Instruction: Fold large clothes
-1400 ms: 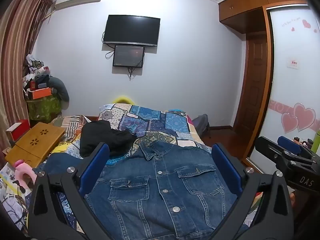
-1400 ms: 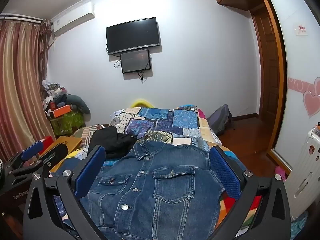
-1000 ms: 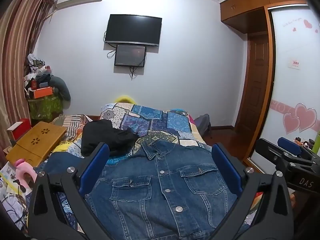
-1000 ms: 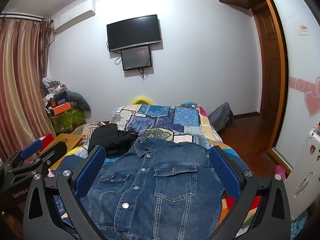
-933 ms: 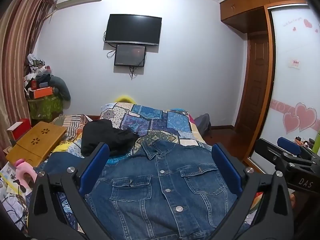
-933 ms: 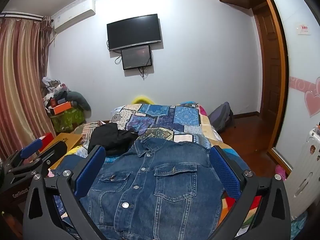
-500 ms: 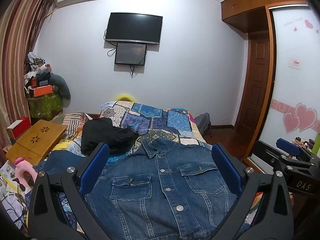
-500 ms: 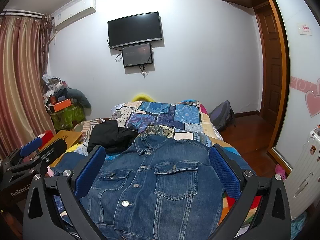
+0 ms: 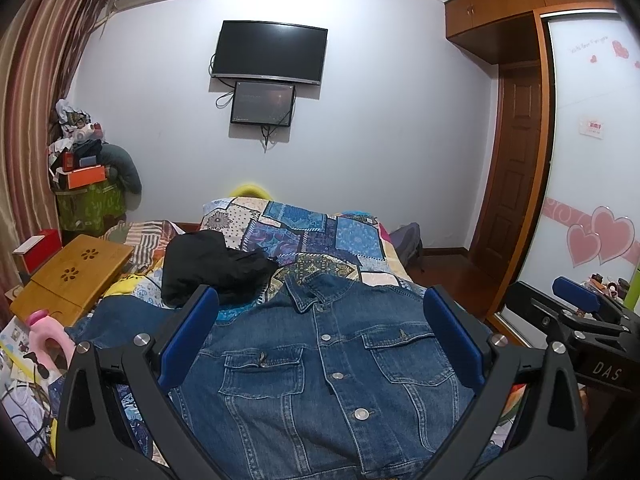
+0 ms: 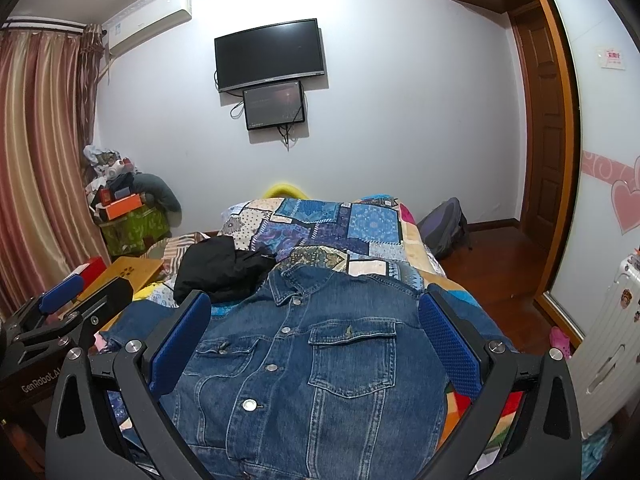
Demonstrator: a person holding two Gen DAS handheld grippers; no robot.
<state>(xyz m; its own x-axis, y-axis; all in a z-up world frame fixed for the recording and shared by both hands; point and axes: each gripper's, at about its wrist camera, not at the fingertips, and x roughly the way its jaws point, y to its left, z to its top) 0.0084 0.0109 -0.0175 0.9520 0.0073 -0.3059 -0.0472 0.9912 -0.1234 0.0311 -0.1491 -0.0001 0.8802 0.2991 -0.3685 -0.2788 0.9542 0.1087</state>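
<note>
A blue denim jacket (image 9: 328, 368) (image 10: 320, 364) lies face up and buttoned on the bed, collar toward the far wall, one sleeve spread to the left. My left gripper (image 9: 320, 320) hangs open above its chest, holding nothing. My right gripper (image 10: 314, 320) is open too, above the same jacket, with nothing between its blue pads. The right gripper (image 9: 576, 308) shows at the right edge of the left wrist view. At the left edge of the right wrist view, the left gripper (image 10: 64, 304) is seen.
A black garment (image 9: 212, 268) (image 10: 220, 268) lies crumpled beyond the jacket's collar on the patchwork quilt (image 9: 312, 236). A wooden lap table (image 9: 72, 276) and pink toy (image 9: 48, 340) sit left. A white suitcase (image 10: 608, 344) stands right, a backpack (image 10: 444, 228) on the floor.
Both grippers have risen or tilted slightly, so the jacket sits a little lower and farther in view. Nothing was gripped; the jacket has not moved.
</note>
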